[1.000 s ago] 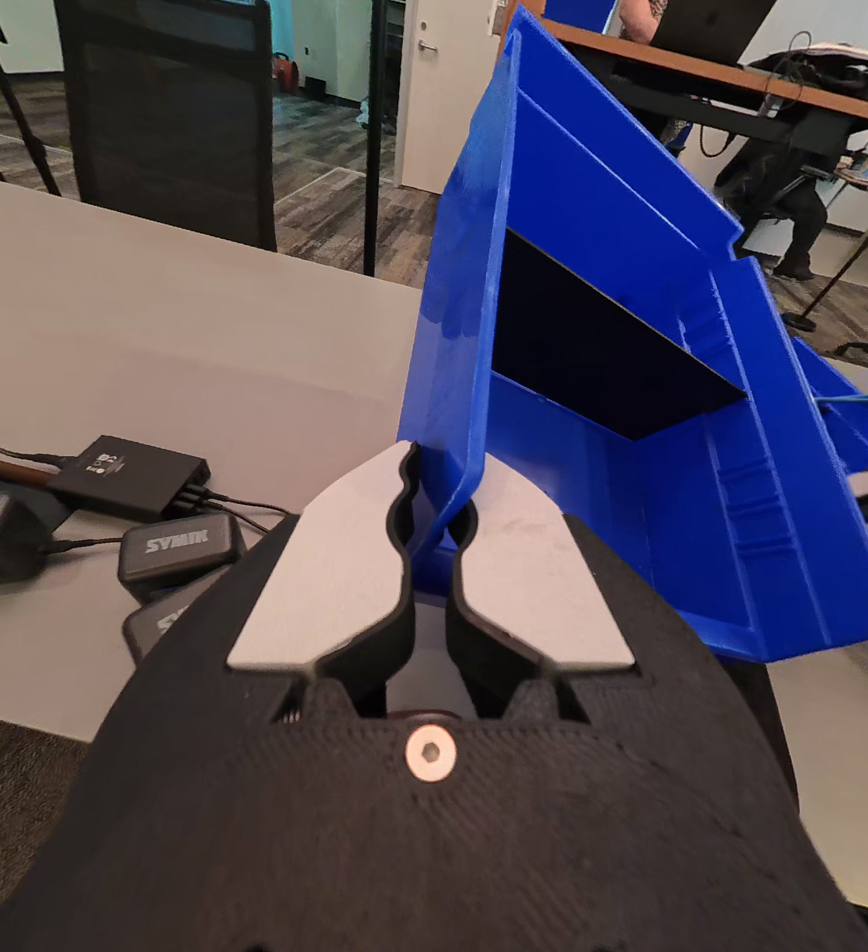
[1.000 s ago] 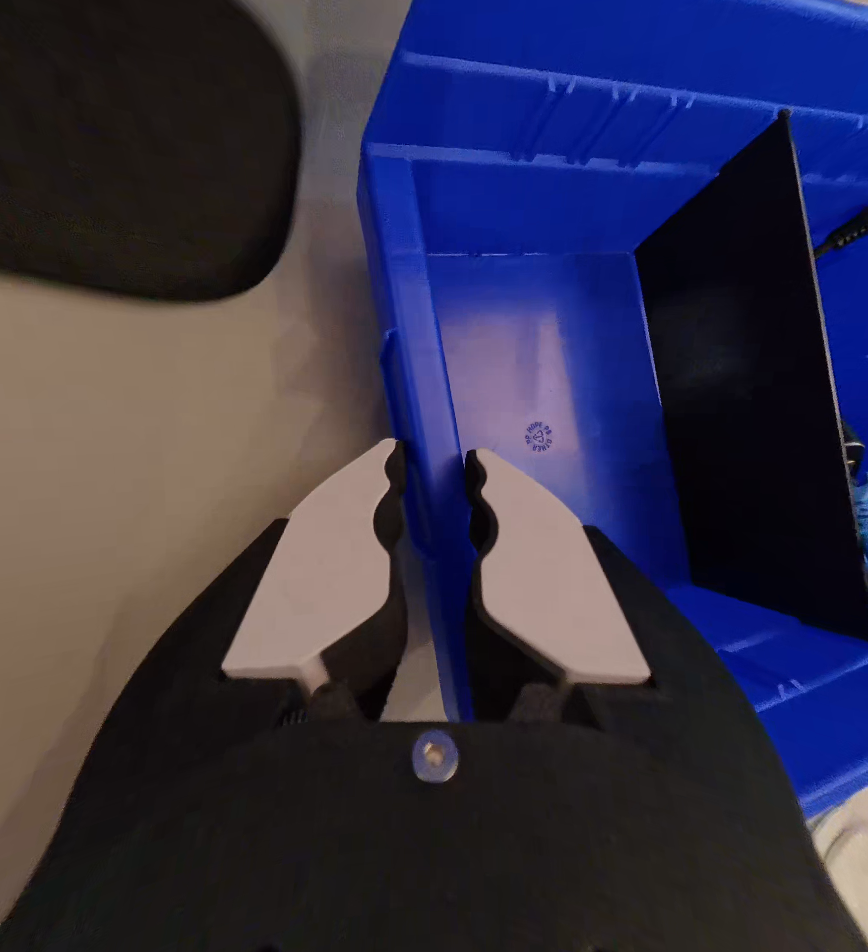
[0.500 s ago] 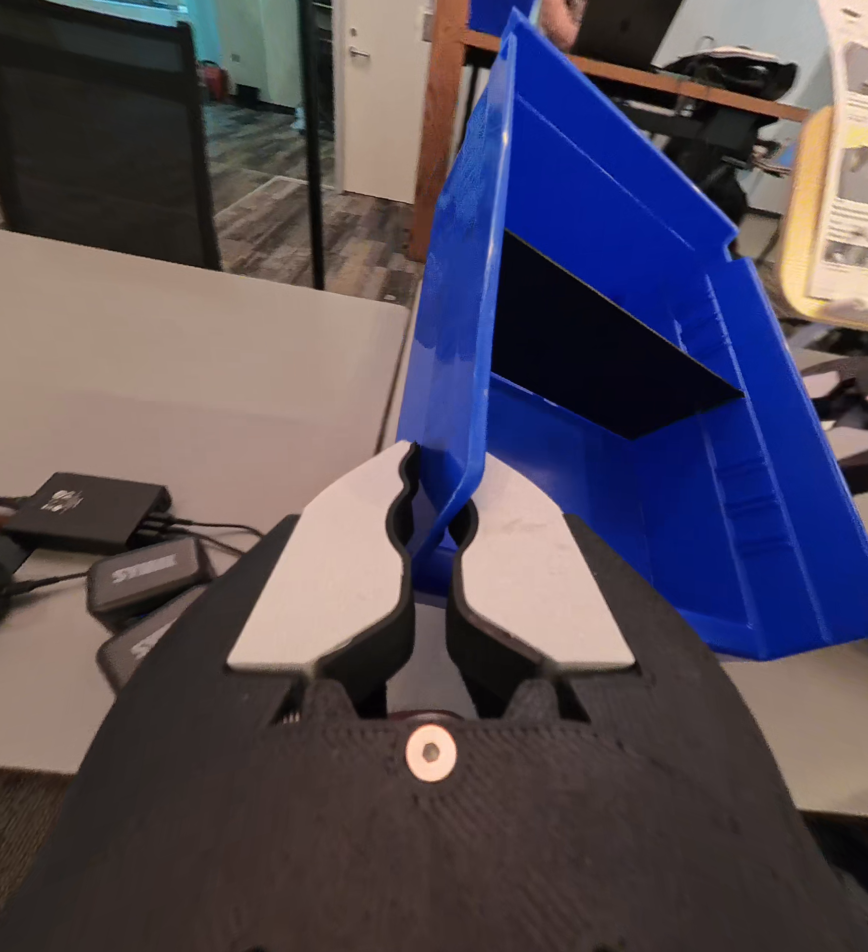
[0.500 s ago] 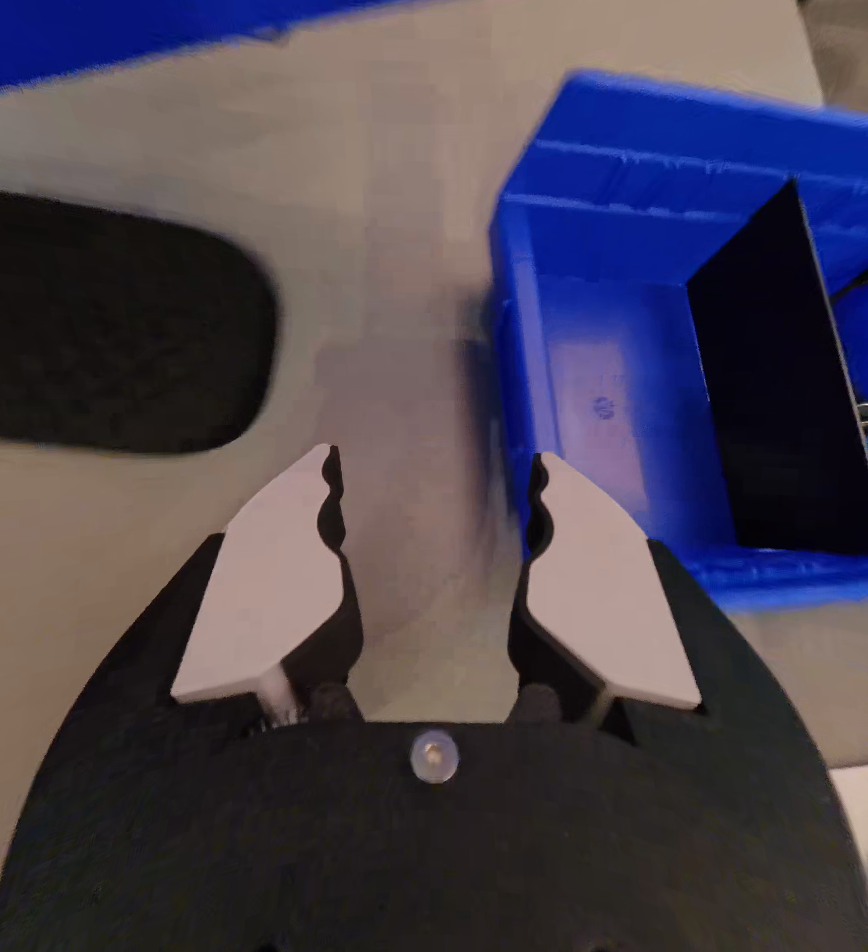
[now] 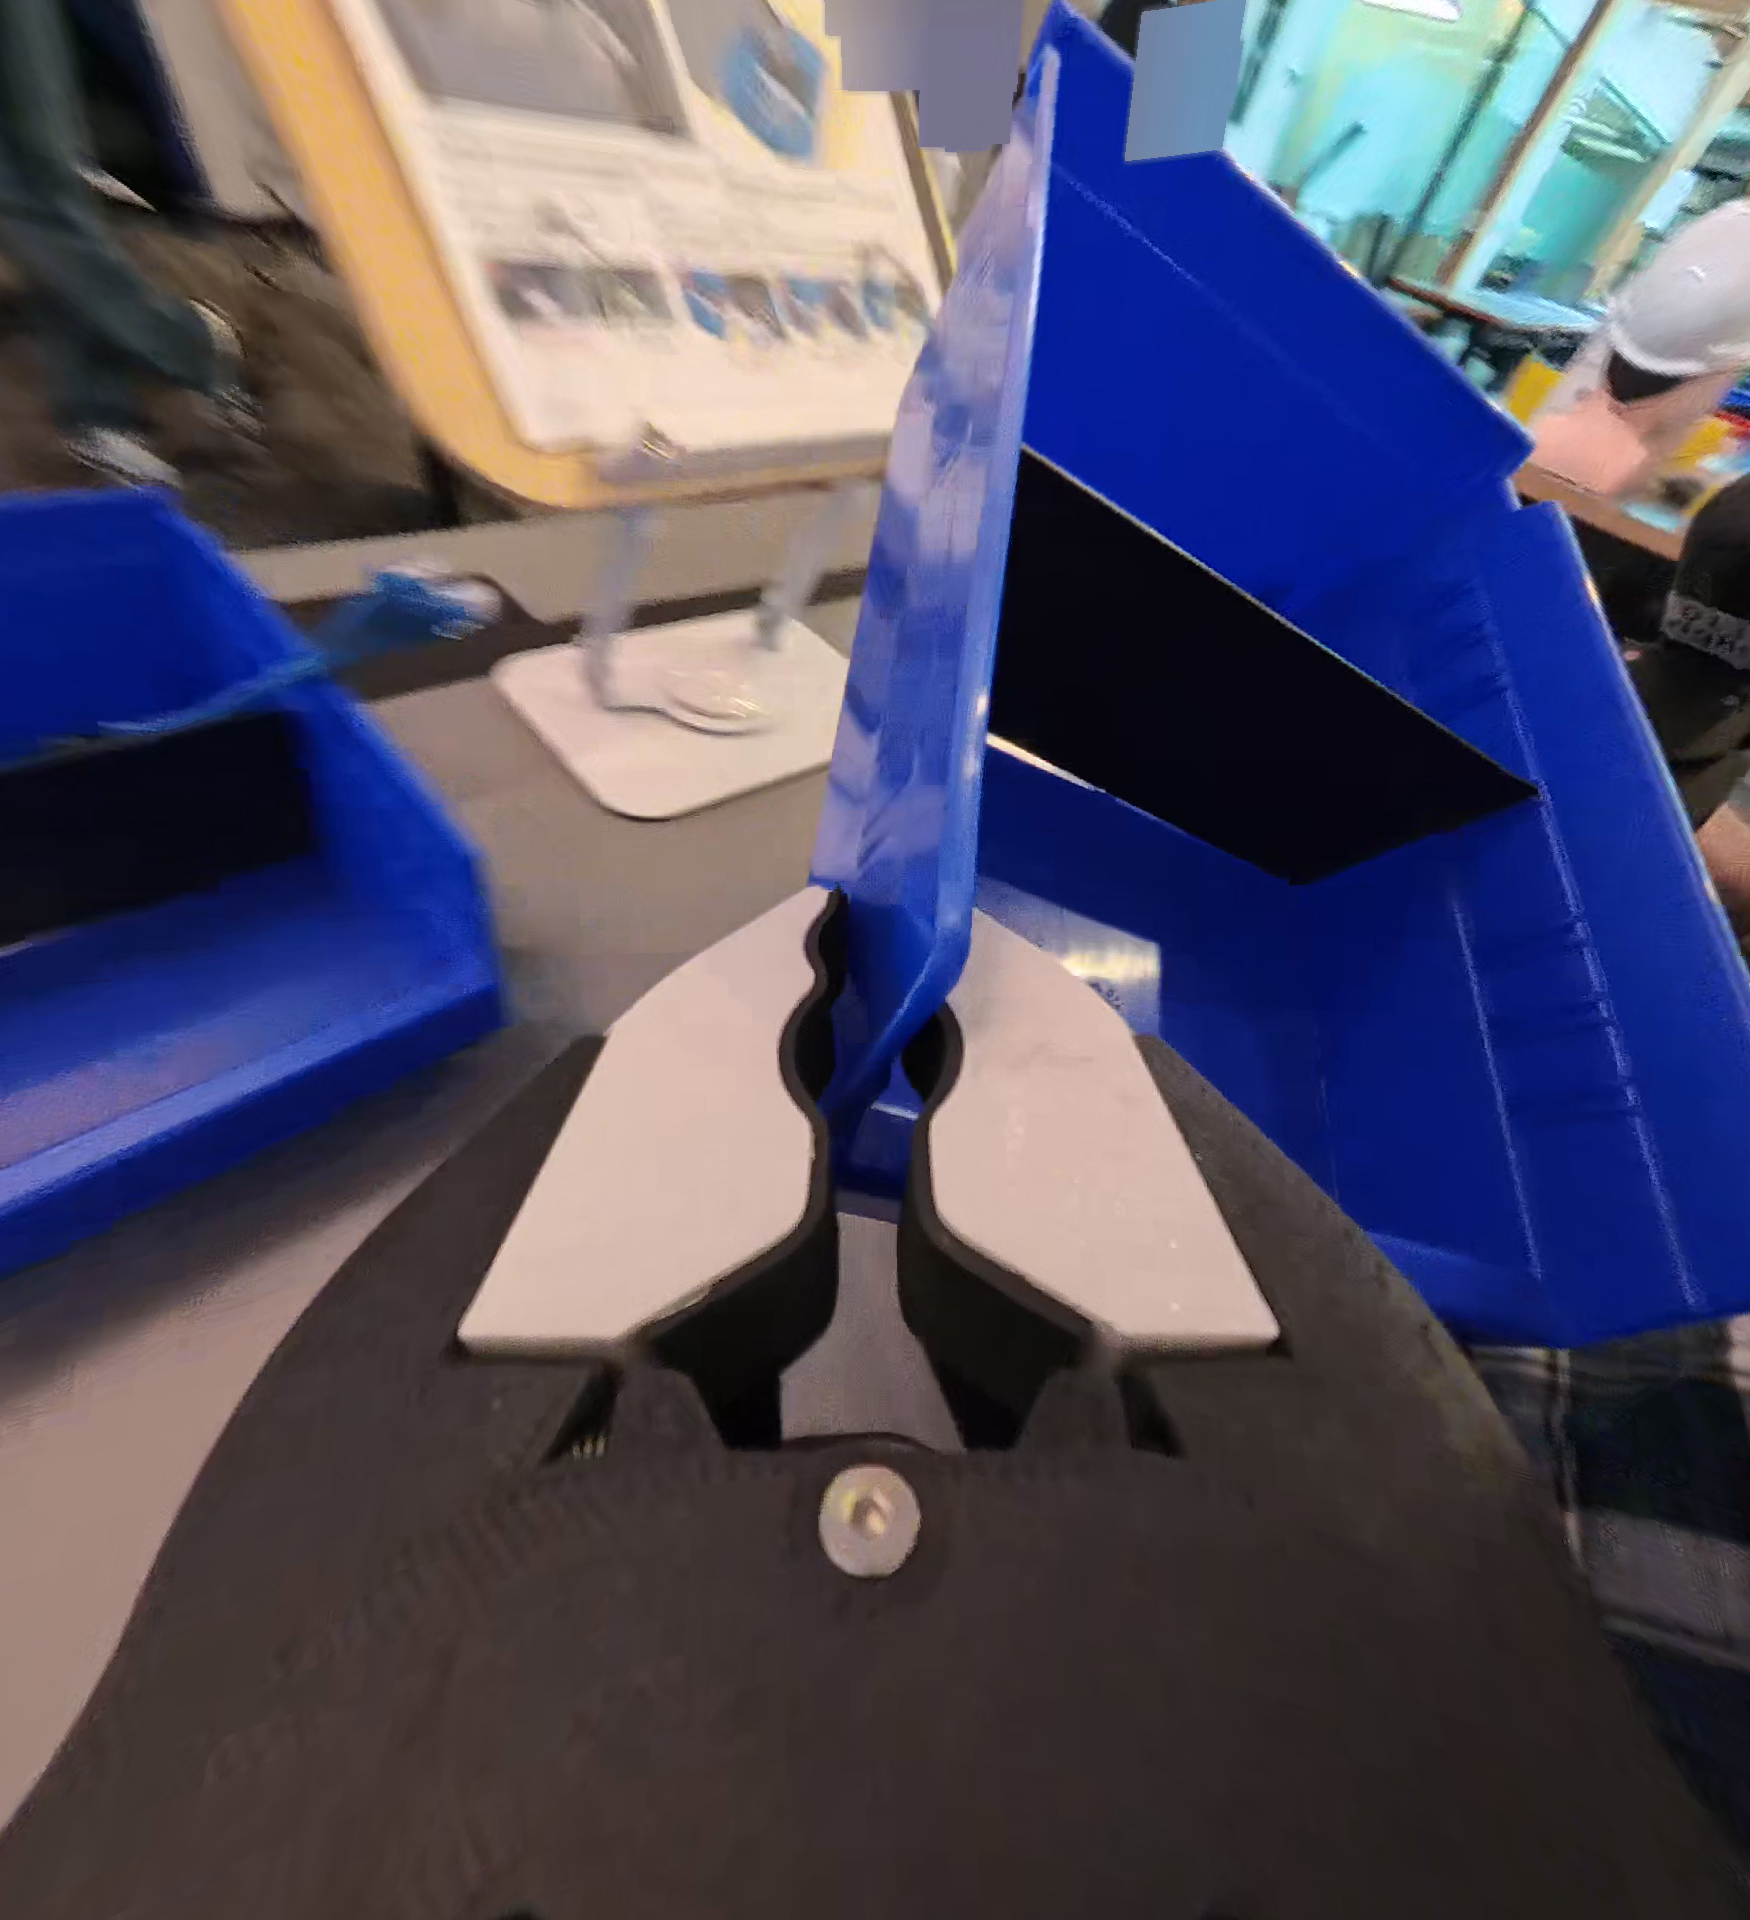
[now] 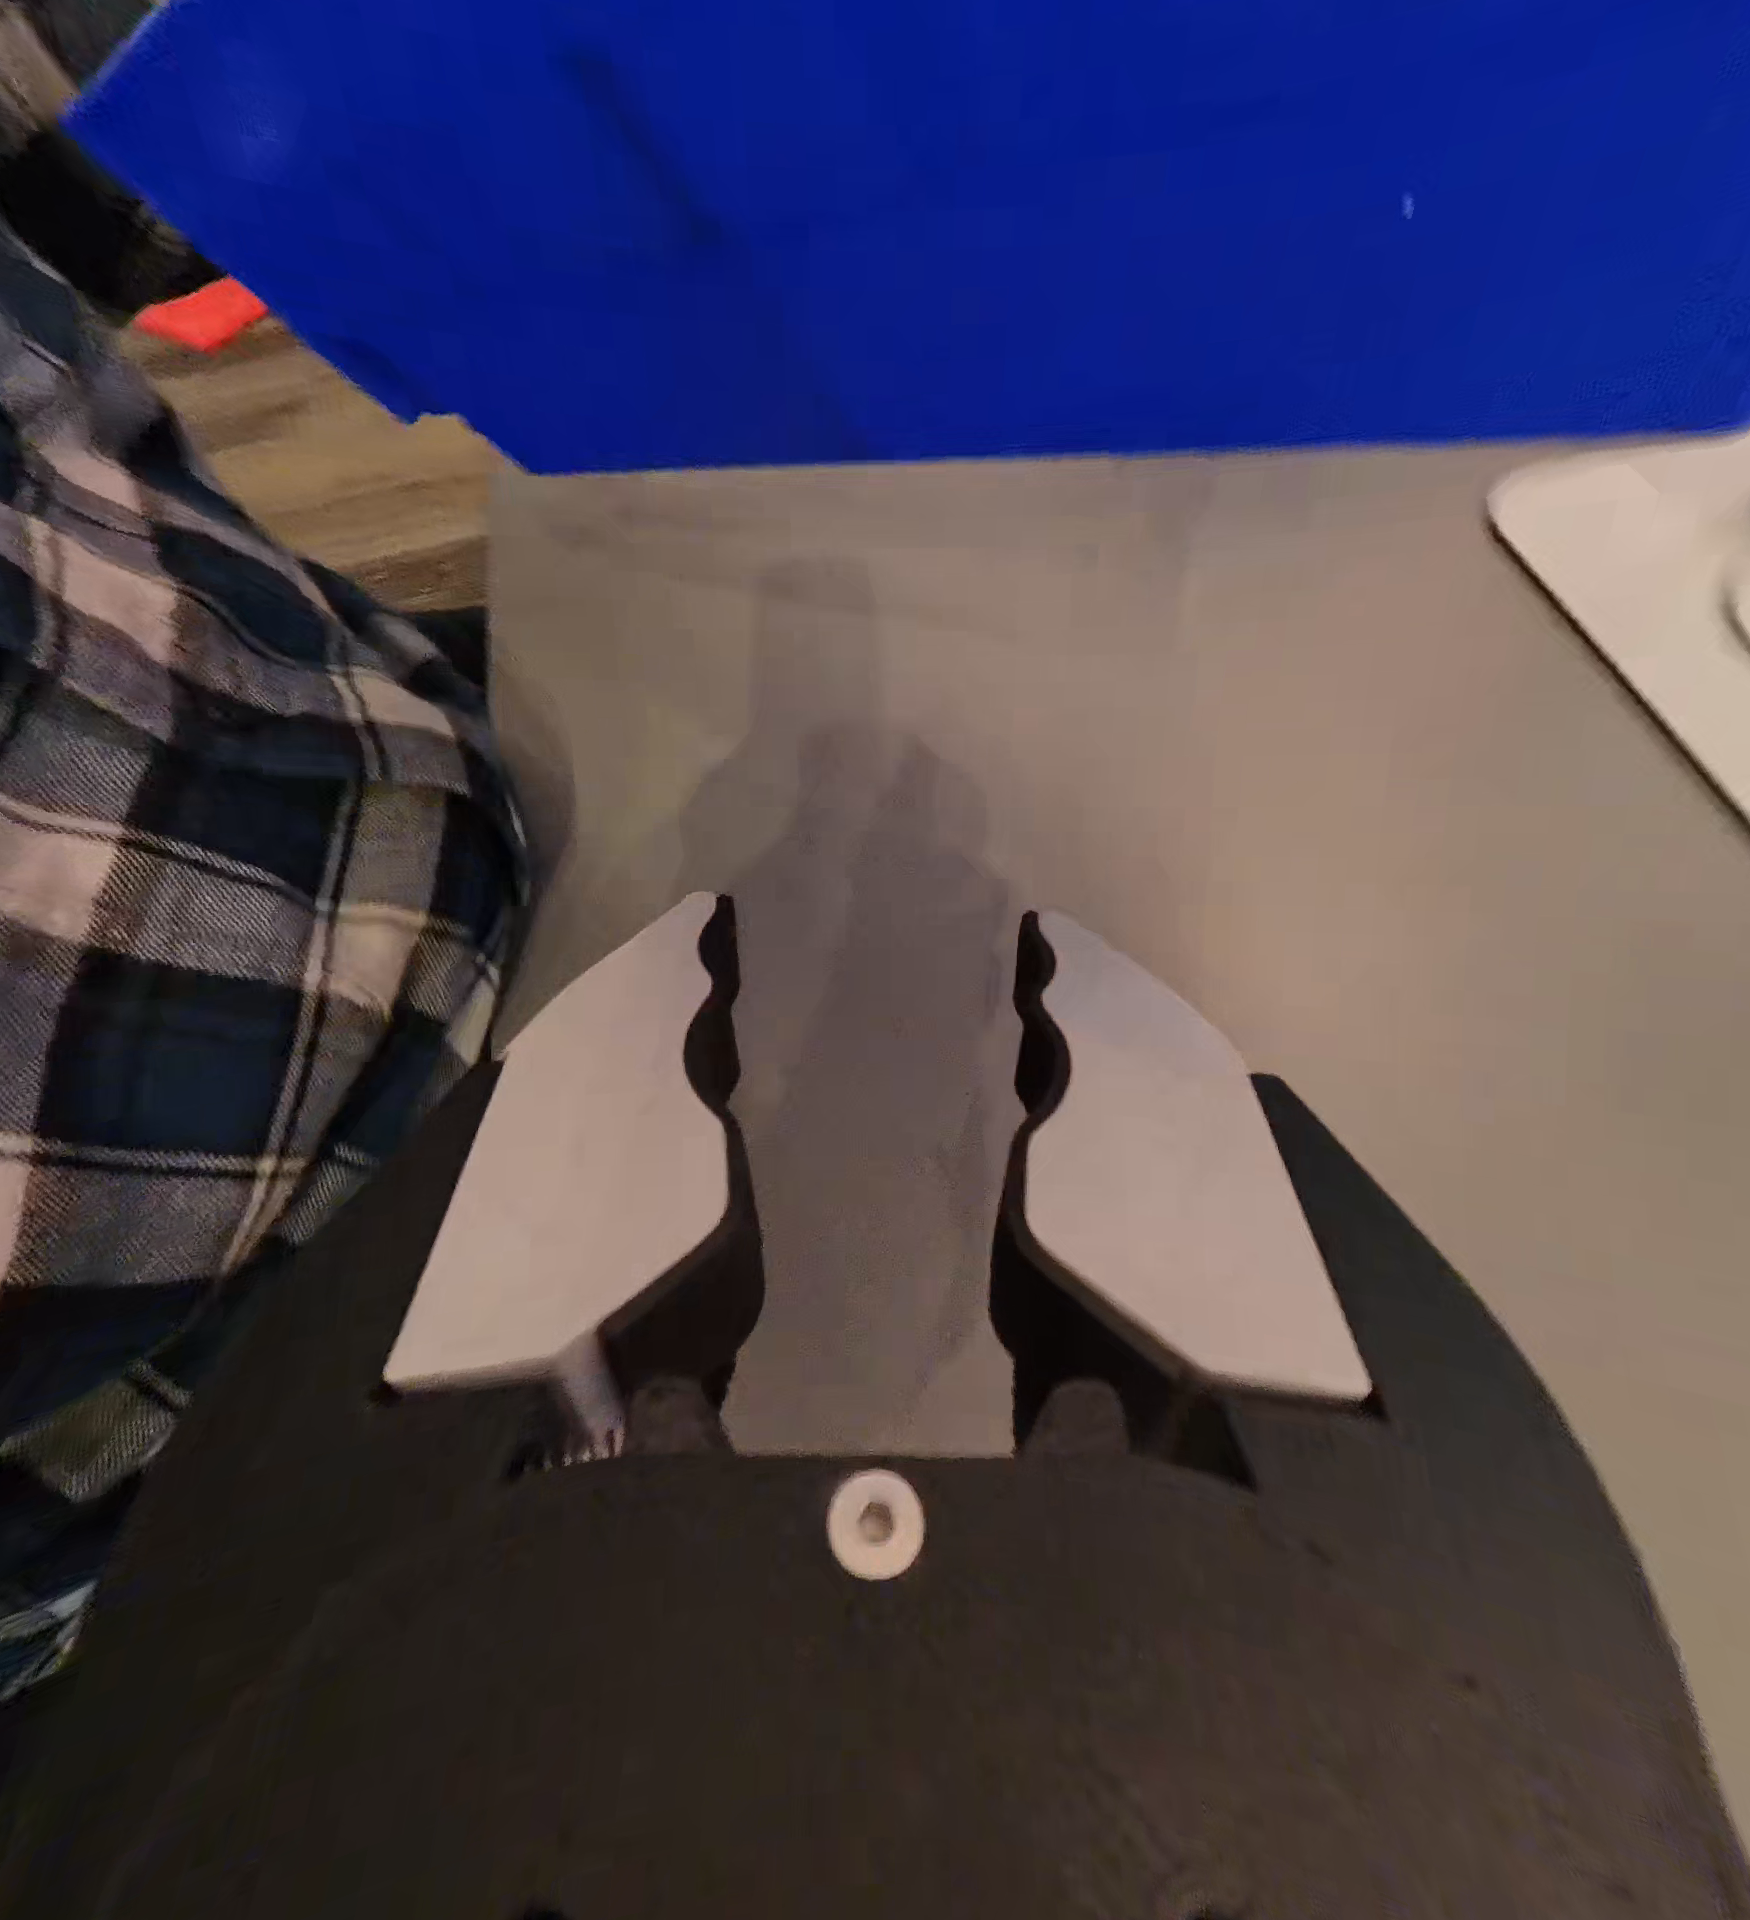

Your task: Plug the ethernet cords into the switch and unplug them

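Observation:
My left gripper [image 5: 886, 935] is shut on the side wall of a blue plastic bin [image 5: 1266, 520] and holds it tilted in the air. A black divider [image 5: 1214, 675] sits inside the bin. A second blue bin [image 5: 175, 935] stands on the grey table at the left, with a blue ethernet cord [image 5: 403, 613] hanging over its far side. My right gripper [image 6: 871, 925] is open and empty above the bare table [image 6: 1266, 727]. The held bin's blue underside [image 6: 954, 229] fills the top of the right wrist view. No switch shows in either view.
A white stand base [image 5: 684, 727] lies on the table behind the bins and shows at the right edge of the right wrist view [image 6: 1681, 623]. A picture board [image 5: 642, 260] stands behind it. A person's plaid shirt [image 6: 175, 883] is at the left. The tips of one gripper are about 30 cm away from the tips of the other.
My right gripper let go of the second bin's wall, opened and drew back over the table. My left gripper, still shut on its bin, swung it round to the right.

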`<state>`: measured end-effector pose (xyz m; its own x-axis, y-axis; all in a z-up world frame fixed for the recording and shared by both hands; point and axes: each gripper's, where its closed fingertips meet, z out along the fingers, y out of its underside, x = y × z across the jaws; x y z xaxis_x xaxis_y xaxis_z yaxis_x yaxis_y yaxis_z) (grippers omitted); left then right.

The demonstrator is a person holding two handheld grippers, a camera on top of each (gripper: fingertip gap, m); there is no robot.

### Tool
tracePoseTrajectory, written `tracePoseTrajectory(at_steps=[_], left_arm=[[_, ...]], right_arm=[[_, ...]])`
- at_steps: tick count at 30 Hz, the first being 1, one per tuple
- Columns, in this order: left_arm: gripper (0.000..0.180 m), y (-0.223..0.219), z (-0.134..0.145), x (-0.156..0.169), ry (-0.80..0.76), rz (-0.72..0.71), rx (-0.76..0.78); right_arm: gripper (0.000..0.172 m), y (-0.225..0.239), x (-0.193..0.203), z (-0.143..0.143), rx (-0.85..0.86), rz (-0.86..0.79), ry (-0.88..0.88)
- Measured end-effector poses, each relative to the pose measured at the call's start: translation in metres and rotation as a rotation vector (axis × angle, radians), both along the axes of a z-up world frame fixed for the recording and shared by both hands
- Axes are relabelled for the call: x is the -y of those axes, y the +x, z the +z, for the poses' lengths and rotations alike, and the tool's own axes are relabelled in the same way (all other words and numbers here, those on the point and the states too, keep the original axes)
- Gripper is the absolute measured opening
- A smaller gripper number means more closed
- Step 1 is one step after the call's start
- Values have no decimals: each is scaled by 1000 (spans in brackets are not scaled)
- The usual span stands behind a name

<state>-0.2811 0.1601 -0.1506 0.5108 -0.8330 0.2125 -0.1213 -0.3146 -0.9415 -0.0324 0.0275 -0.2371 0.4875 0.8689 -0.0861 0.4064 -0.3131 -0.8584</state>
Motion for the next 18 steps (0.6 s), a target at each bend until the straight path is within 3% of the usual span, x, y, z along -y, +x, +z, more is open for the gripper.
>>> tracePoseTrajectory(at_steps=[5, 9, 18], left_arm=[[8, 115, -59, -14, -99, -102, -102], [9, 171, -103, -20, -168, -145, -150], [13, 227, -122, -17, -269, -146, -93]], right_arm=[[60, 66, 37, -12, -42, -317, -10], [72, 71, 54, -20, -46, -435, -22], [133, 52, 16, -31, 5, -665, -5]])
